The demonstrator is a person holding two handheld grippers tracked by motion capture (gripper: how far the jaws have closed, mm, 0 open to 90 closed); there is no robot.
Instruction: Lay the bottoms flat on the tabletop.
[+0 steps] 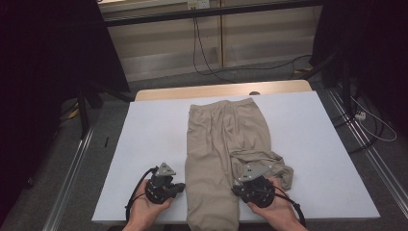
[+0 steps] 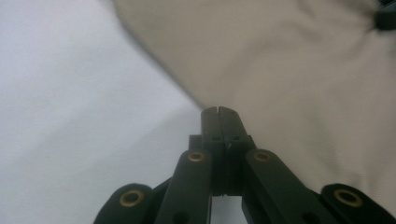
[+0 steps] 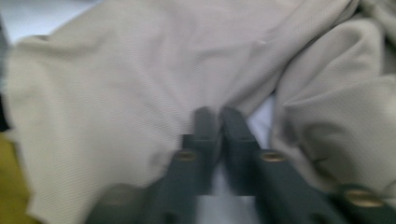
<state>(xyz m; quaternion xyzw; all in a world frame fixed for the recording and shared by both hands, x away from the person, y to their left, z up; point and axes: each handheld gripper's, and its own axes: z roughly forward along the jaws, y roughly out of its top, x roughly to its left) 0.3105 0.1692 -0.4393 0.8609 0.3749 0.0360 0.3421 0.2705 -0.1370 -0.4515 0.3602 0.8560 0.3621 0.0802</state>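
1. lying lengthwise down the middle of the white table (image 1: 144,144): beige trousers (image 1: 216,144), waistband far, left leg flat and hanging off the near edge, right leg bunched in a heap at near right.
2. left gripper (image 1: 179,187): jaws pressed together at the left hem edge; whether any cloth is caught between them cannot be told. risk: a pull here may bring nothing along.
3. right gripper (image 1: 238,189): jaws together, tips in the gap beside the bunched leg; a pinch on fabric cannot be told. risk: a lift may drag one layer and tighten the heap.
4. overhanging leg: likely to slide the garment floorward if tugged near.
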